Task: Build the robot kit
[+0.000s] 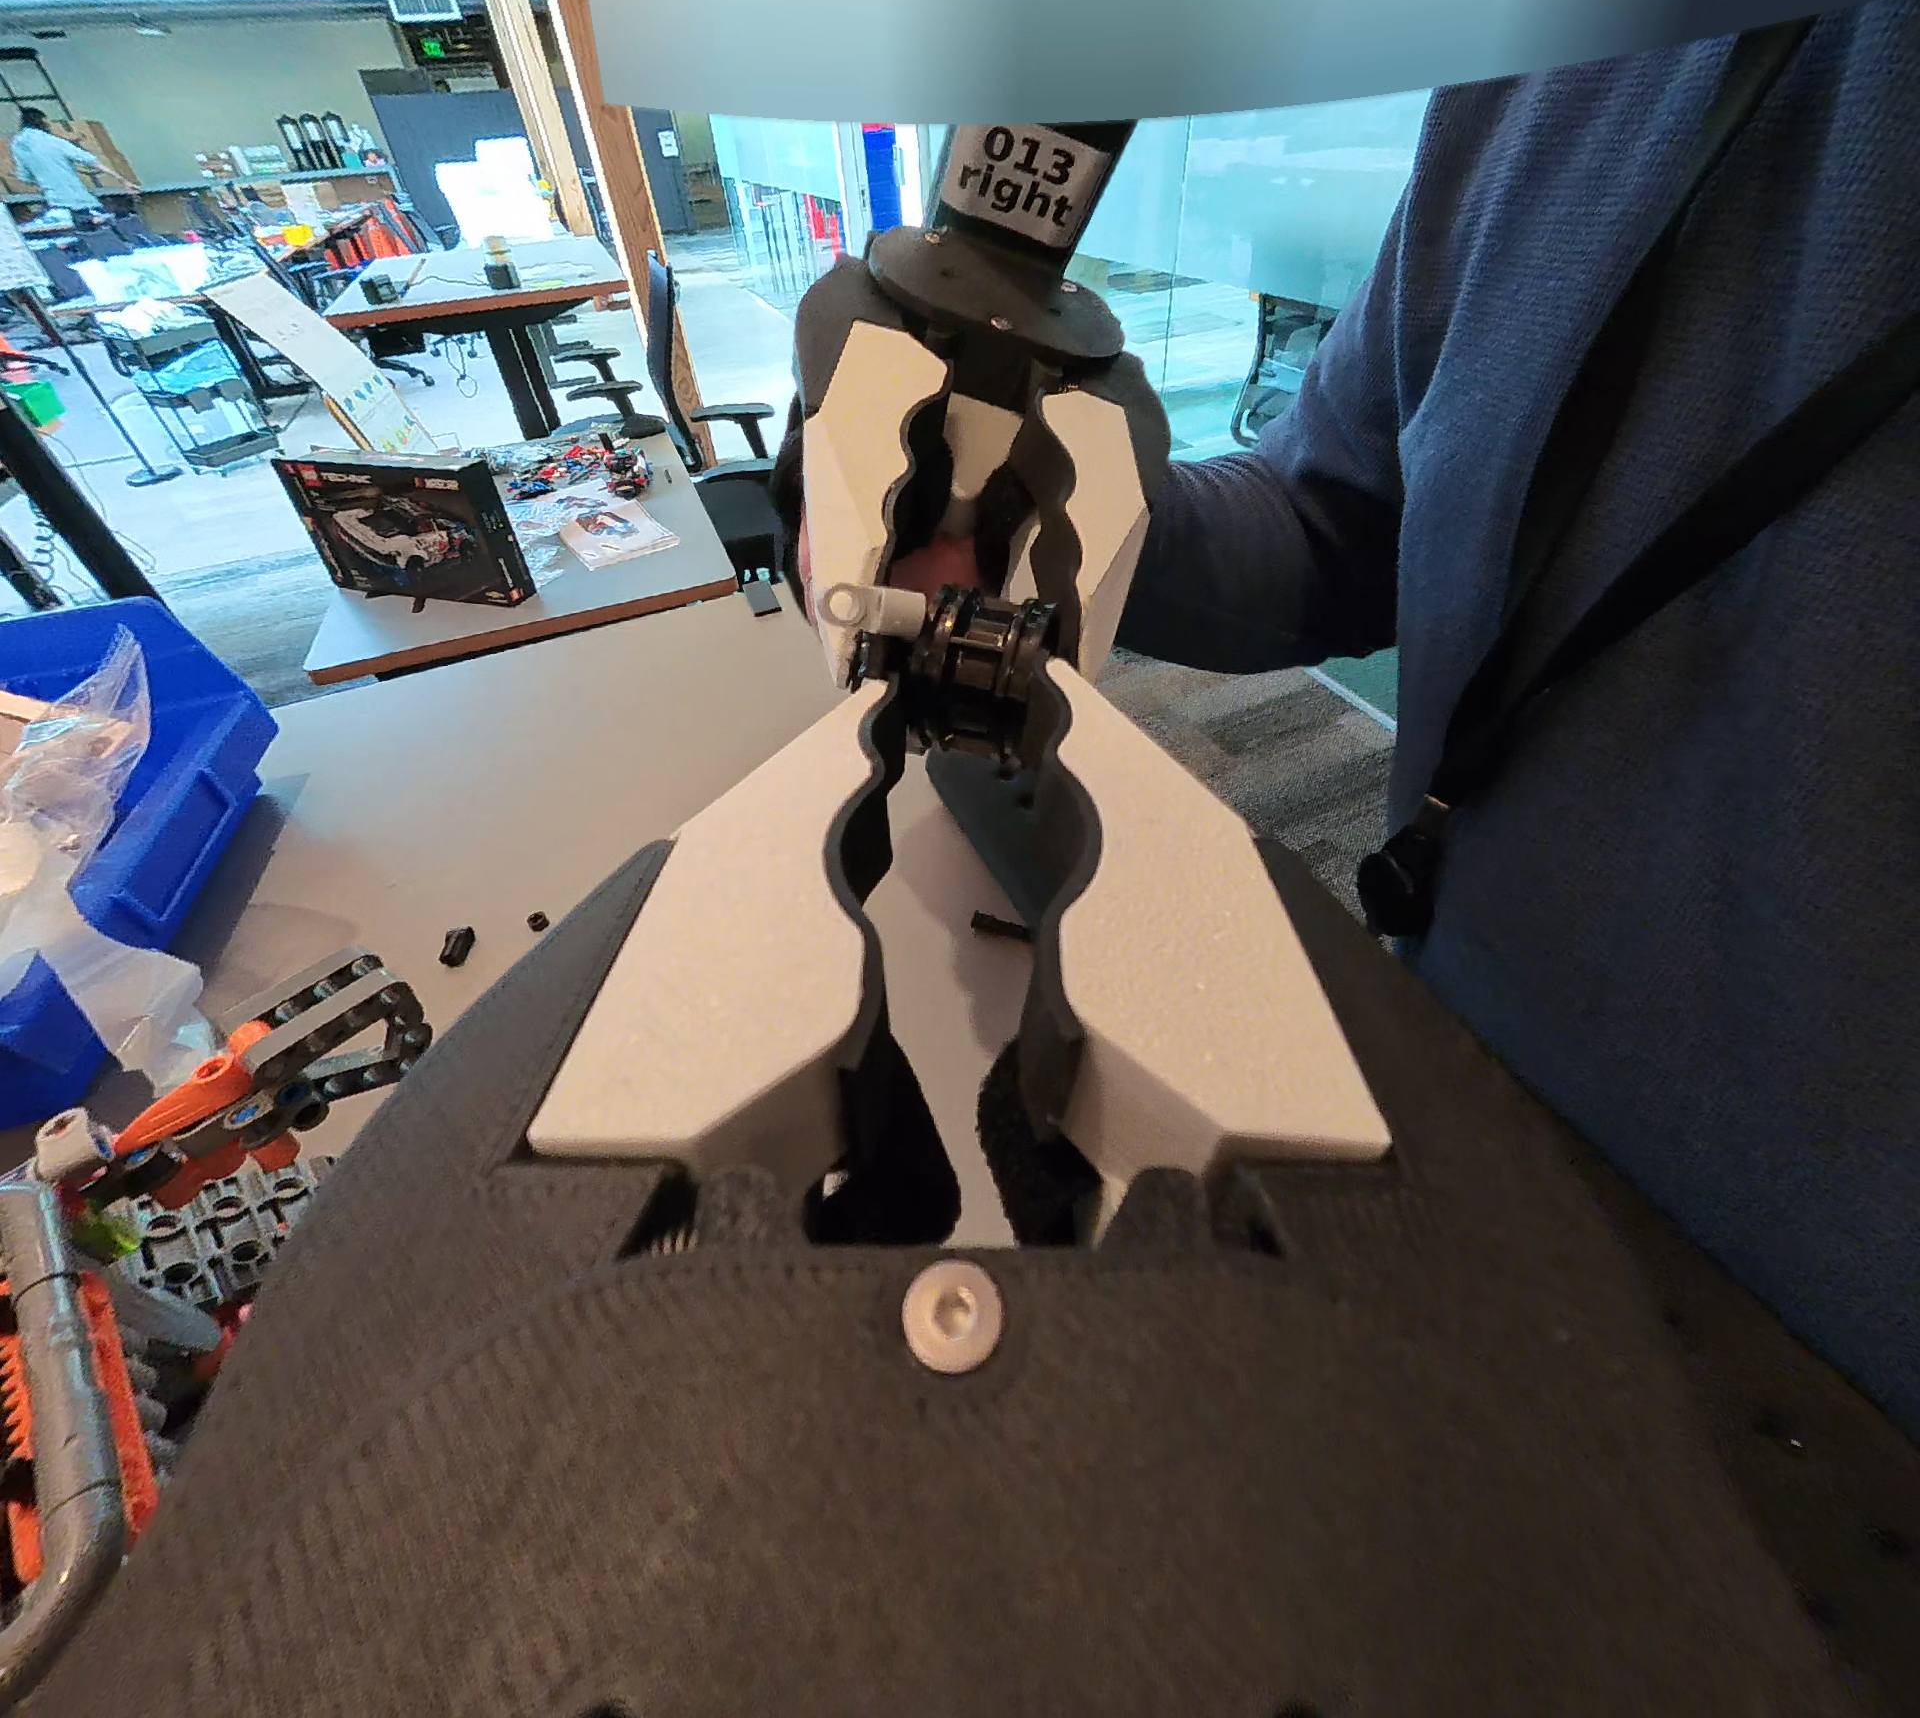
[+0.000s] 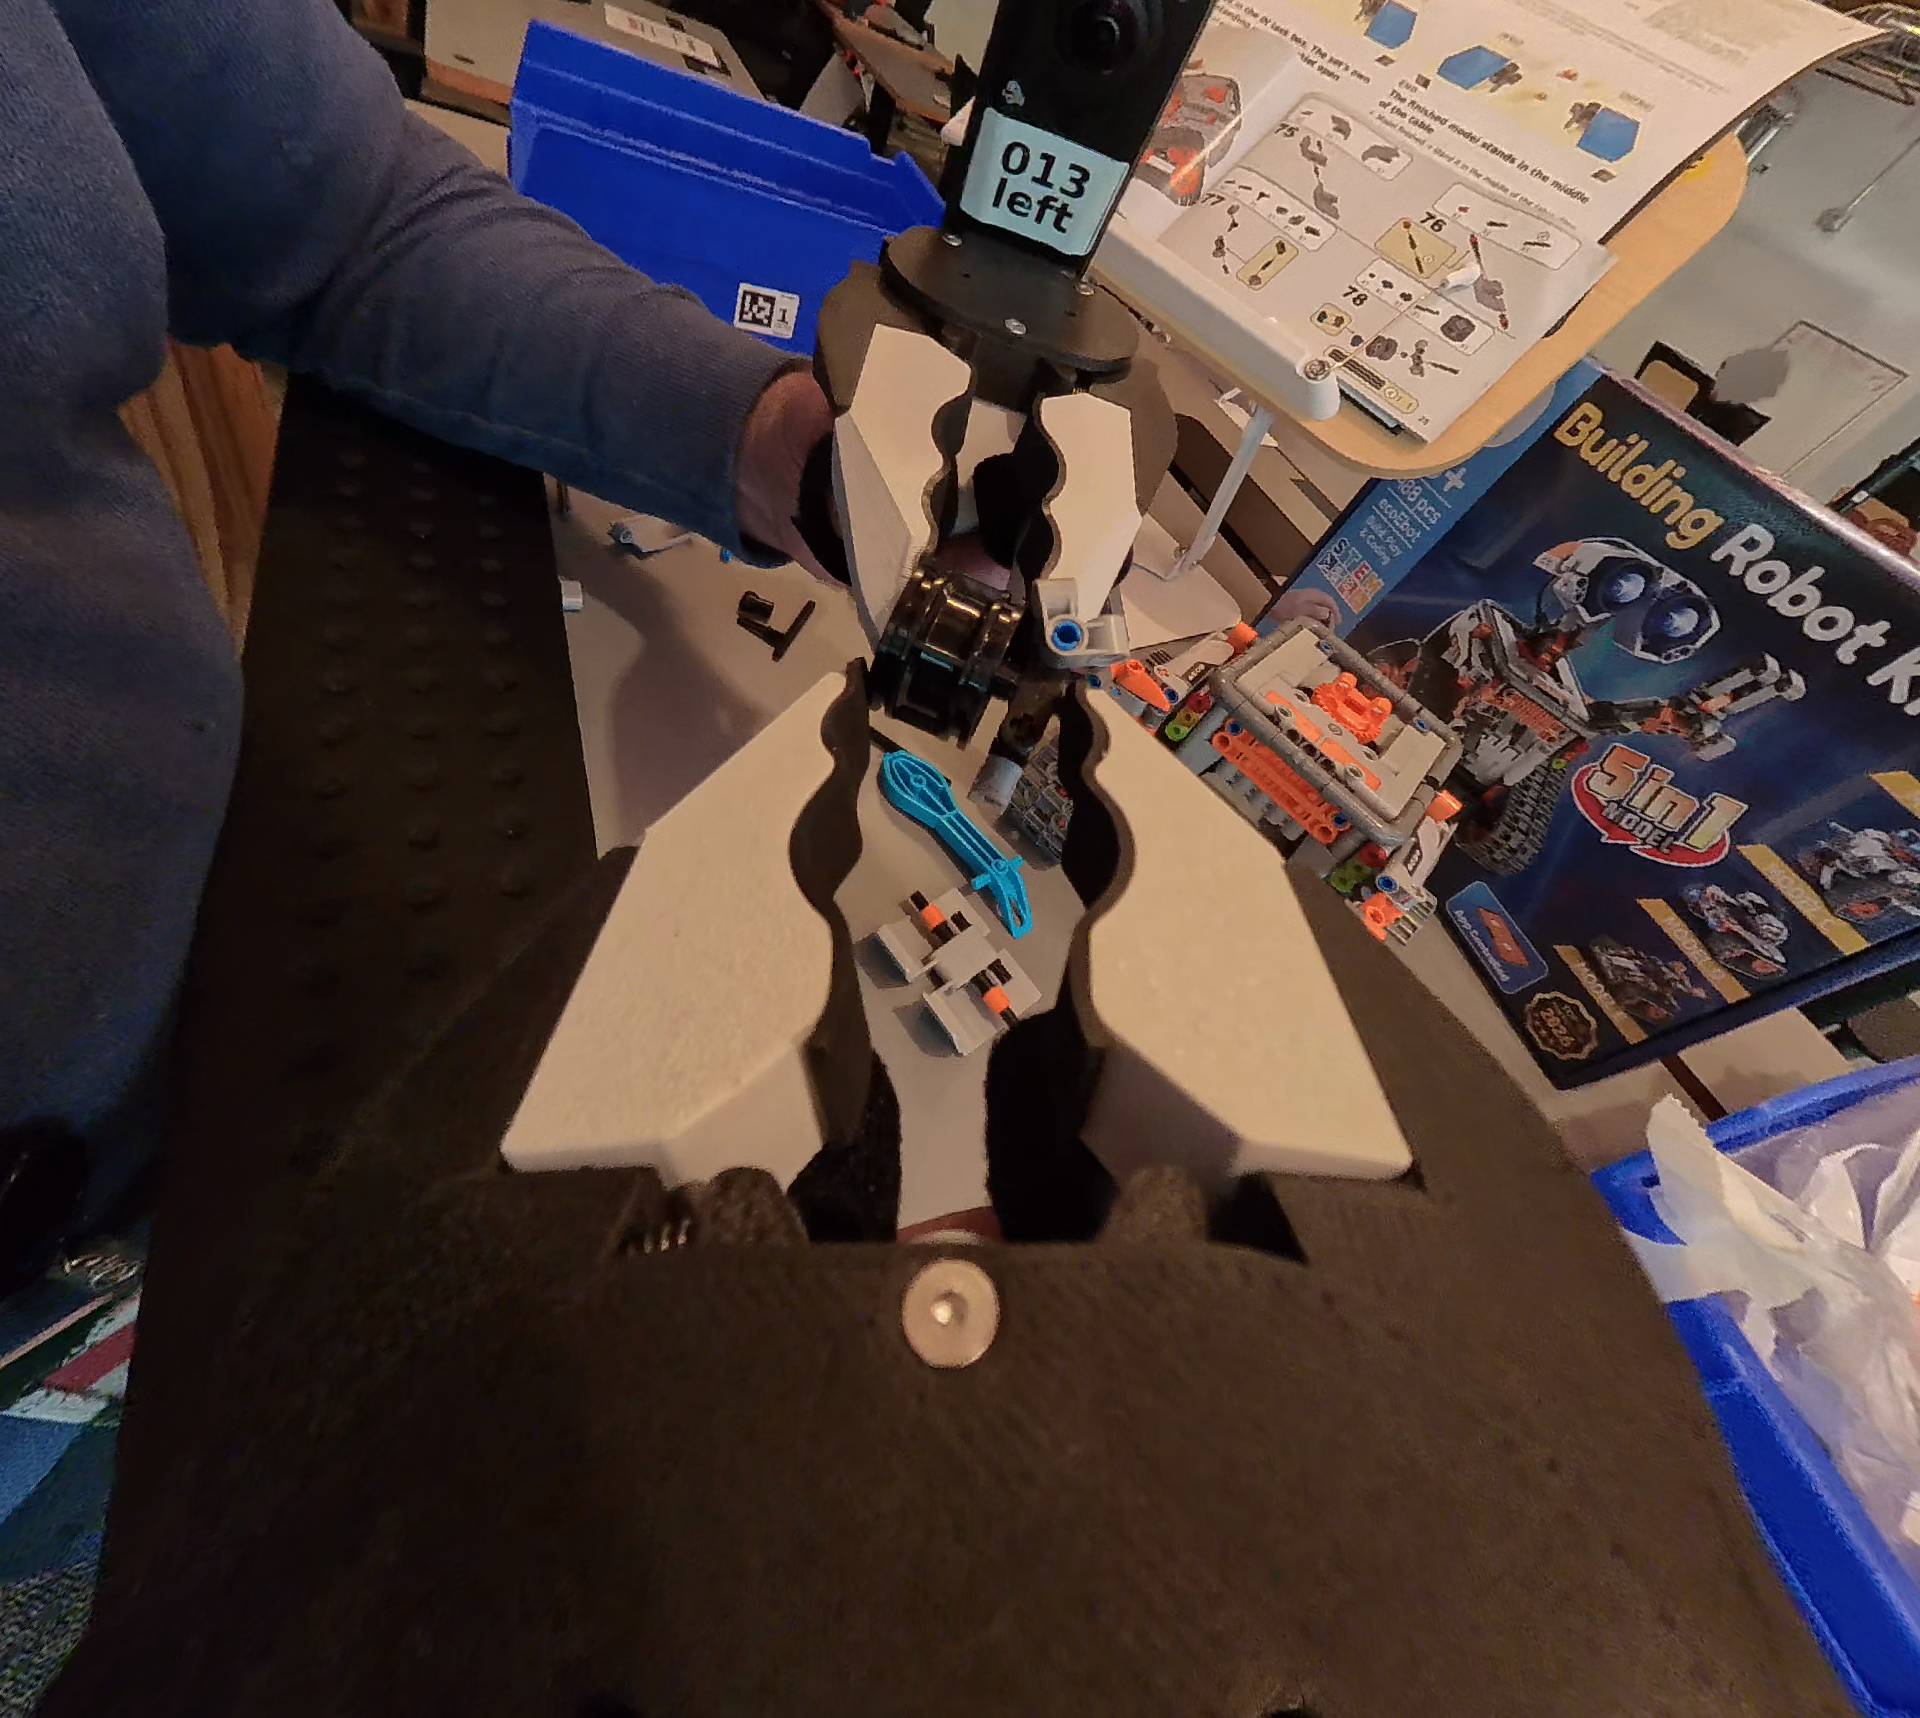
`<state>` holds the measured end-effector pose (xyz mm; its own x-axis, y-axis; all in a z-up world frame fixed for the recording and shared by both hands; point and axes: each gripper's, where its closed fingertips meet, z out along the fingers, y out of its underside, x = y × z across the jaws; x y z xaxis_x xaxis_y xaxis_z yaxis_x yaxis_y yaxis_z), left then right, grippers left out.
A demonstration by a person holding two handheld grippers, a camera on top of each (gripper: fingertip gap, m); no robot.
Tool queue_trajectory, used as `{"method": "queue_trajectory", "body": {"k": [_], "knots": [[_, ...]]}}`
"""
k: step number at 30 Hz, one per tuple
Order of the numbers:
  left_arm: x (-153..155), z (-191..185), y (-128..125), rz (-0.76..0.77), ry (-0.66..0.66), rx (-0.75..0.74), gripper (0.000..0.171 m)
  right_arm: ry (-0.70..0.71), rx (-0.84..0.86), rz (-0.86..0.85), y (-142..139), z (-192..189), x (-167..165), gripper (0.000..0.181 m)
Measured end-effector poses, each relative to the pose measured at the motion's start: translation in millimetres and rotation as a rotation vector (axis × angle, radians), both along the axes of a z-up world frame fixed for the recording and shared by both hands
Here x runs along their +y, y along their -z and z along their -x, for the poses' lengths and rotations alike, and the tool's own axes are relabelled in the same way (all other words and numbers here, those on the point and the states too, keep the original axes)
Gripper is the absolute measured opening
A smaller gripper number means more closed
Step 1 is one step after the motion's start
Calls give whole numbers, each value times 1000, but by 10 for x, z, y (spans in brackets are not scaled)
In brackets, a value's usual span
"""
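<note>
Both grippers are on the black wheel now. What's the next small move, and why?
Probably hold both grips and lower the wheel slightly toward the table before either lets go. The left gripper and right gripper meet tip to tip on it in mid-air, with a grey connector jutting from one side, and I cannot tell which fingers truly carry it.

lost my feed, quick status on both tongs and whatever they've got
Left tongs and right tongs tip to tip above the table, both on a black wheel hub with a white connector. Grip tightness unclear. Nothing between them.
</note>
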<state>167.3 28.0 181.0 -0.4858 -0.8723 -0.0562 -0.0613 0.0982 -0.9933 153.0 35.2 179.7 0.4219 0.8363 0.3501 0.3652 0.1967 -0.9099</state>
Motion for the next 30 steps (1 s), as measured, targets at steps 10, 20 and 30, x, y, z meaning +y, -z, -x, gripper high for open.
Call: {"method": "queue_trajectory", "body": {"k": [10,20,30], "knots": [[13,5,46,16,20,4,20,35,-32,-1,48,10,19,34],[226,-171,-50,-13,-200,-1,24,-17,473,406,-32,-202,202,35],[177,-314,2,-437,-413,-38,51,-69,855,703,-8,-330,232,34]]}}
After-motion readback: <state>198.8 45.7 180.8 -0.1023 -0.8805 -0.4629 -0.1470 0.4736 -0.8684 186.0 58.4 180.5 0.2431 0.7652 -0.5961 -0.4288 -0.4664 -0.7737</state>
